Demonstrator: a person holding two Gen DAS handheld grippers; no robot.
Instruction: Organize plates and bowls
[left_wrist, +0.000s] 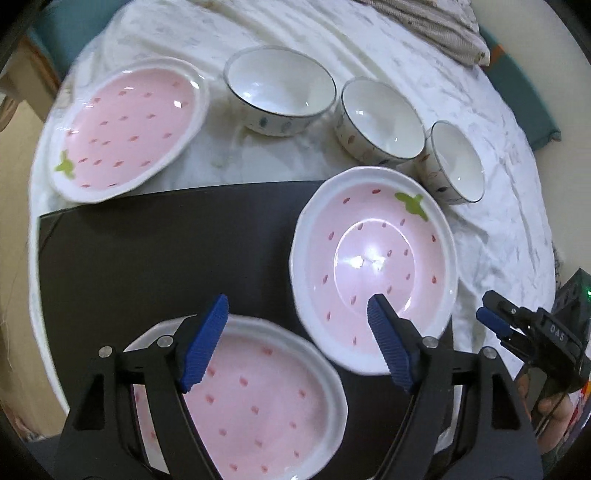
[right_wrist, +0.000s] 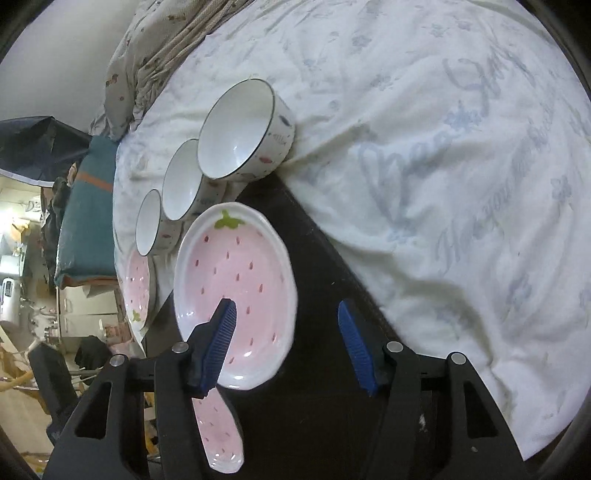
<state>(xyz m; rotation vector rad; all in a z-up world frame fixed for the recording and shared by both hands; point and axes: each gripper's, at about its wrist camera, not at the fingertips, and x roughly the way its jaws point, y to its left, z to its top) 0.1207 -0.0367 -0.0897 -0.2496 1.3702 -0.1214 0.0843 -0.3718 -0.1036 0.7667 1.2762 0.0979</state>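
A rumpled white sheet (left_wrist: 480, 229) carries a black board (left_wrist: 166, 251), three strawberry plates and three bowls (left_wrist: 280, 96). Soft bedding could tip stacked dishes. Left gripper (left_wrist: 297, 339) hovers spread over the nearest plate (left_wrist: 266, 406); right gripper (right_wrist: 288, 343) gapes empty beside the middle plate (right_wrist: 240, 273)

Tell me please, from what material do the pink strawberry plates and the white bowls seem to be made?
The pink strawberry plates look like glazed ceramic: a bright light glare sits on the glossy pink surface. The white bowls seem to be glazed ceramic or porcelain too, smooth and shiny inside, with a thin dark rim line.
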